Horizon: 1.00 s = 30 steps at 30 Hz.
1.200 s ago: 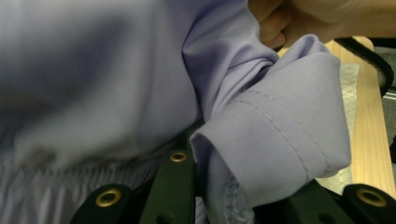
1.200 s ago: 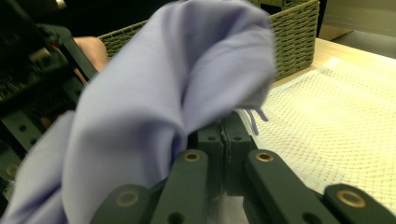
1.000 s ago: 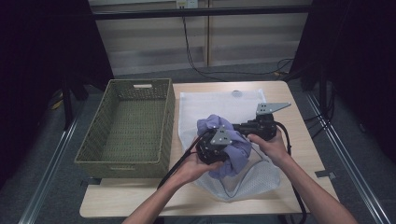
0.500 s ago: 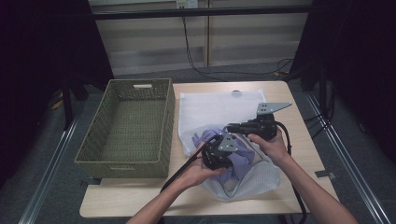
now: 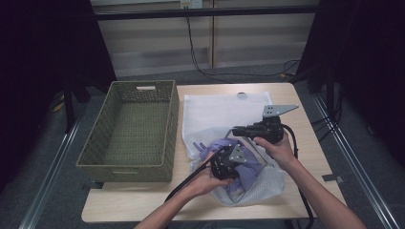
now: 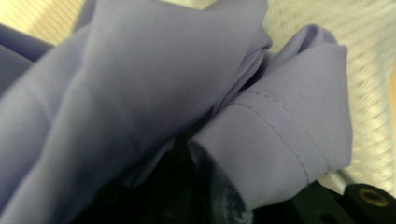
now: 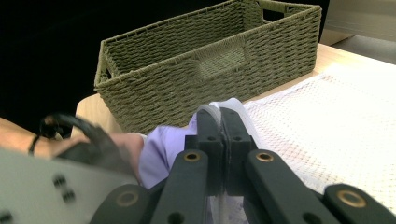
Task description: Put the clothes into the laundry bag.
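Note:
A lavender garment (image 5: 217, 144) lies bunched in the mouth of a white mesh bag (image 5: 219, 109) on the table. My left gripper (image 5: 239, 164) is pushed down into the bag and shut on the garment (image 6: 140, 93), whose folds cover its jaws. Mesh (image 6: 369, 93) shows behind the cloth. My right gripper (image 5: 235, 130) points left over the bag's opening. Its jaws (image 7: 219, 123) are shut on the bag's white edge and lift it. Just behind that edge lies the garment (image 7: 161, 149), with the flat mesh (image 7: 336, 130) to the right.
An empty olive woven basket (image 5: 174, 129) stands left of the bag, close against it, and it also appears behind the jaws as the basket (image 7: 210, 60). The wooden table (image 5: 305, 95) has bare strips at the right and front. Cables trail from both grippers toward the person.
My left gripper has sunk with the garment from above the bag down into its opening, so less purple cloth stands up. The right gripper has kept still on the bag's edge.

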Available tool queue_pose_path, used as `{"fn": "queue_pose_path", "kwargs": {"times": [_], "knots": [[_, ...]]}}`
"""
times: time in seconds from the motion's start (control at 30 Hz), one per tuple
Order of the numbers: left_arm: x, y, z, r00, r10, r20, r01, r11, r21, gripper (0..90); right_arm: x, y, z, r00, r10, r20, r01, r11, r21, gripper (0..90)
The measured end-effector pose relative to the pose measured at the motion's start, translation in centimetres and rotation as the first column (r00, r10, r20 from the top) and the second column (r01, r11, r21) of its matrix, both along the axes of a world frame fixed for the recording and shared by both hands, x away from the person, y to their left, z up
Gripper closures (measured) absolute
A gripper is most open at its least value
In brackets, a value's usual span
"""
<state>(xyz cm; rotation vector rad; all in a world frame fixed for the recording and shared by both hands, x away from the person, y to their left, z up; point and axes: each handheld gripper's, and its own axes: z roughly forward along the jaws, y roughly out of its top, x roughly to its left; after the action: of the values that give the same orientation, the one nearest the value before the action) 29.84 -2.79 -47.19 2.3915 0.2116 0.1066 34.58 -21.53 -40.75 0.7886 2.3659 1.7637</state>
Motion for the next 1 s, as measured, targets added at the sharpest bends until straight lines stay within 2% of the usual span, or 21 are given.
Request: {"fn": "queue_pose_path", "kwargs": {"times": [0.07,0.23,0.4,0.53,0.73,0.77,0.8,0.83,0.9,0.93,1.0], "knots": [[-0.1,-0.1,-0.6,0.9999,0.009,-0.010,-0.009,1.0000,0.002,79.3,0.0,0.0,0.0,1.0000,0.000,0.000,0.000,1.0000,0.000,88.8],[0.0,0.0,-0.9,0.9995,0.015,-0.027,-0.015,0.9999,-0.003,77.1,0.0,0.0,-0.1,1.0000,0.003,-0.001,-0.003,1.0000,-0.002,88.8],[-0.2,0.1,-0.6,0.9991,0.020,-0.037,-0.019,0.9998,0.001,71.6,0.0,0.0,-0.2,1.0000,0.001,-0.005,-0.001,1.0000,-0.006,88.8],[-0.5,0.9,0.1,0.9989,0.030,-0.035,-0.030,0.9995,0.000,64.9,0.1,-0.1,-0.2,1.0000,-0.001,-0.009,0.001,1.0000,-0.006,88.8],[-1.1,3.9,1.4,0.9974,0.055,-0.047,-0.057,0.9977,-0.037,56.6,0.1,0.0,-0.2,0.9999,0.002,-0.010,-0.003,0.9999,-0.010,88.8],[-1.2,4.4,1.6,0.9965,0.064,-0.053,-0.066,0.9964,-0.054,55.7,0.1,0.0,-0.2,0.9999,0.003,-0.010,-0.003,0.9999,-0.010,88.8],[-1.2,5.1,1.9,0.9967,0.063,-0.052,-0.065,0.9967,-0.049,54.9,0.1,0.1,-0.2,0.9999,0.002,-0.010,-0.002,0.9999,-0.010,88.8],[-1.4,5.8,2.2,0.9955,0.077,-0.056,-0.080,0.9942,-0.072,54.2,0.1,0.1,-0.2,0.9999,0.002,-0.010,-0.002,0.9999,-0.011,88.8],[-1.6,7.1,2.9,0.9938,0.095,-0.058,-0.100,0.9908,-0.091,52.4,0.1,0.1,-0.3,0.9999,0.001,-0.013,-0.001,0.9999,-0.011,88.8],[-1.7,7.6,3.0,0.9926,0.105,-0.062,-0.112,0.9867,-0.118,52.0,0.1,0.1,-0.3,0.9999,0.001,-0.013,-0.001,0.9999,-0.010,88.8],[-1.8,8.9,3.6,0.9911,0.122,-0.054,-0.129,0.9815,-0.142,51.4,0.2,0.1,-0.3,0.9999,0.000,-0.012,0.000,1.0000,-0.010,88.8]]}}
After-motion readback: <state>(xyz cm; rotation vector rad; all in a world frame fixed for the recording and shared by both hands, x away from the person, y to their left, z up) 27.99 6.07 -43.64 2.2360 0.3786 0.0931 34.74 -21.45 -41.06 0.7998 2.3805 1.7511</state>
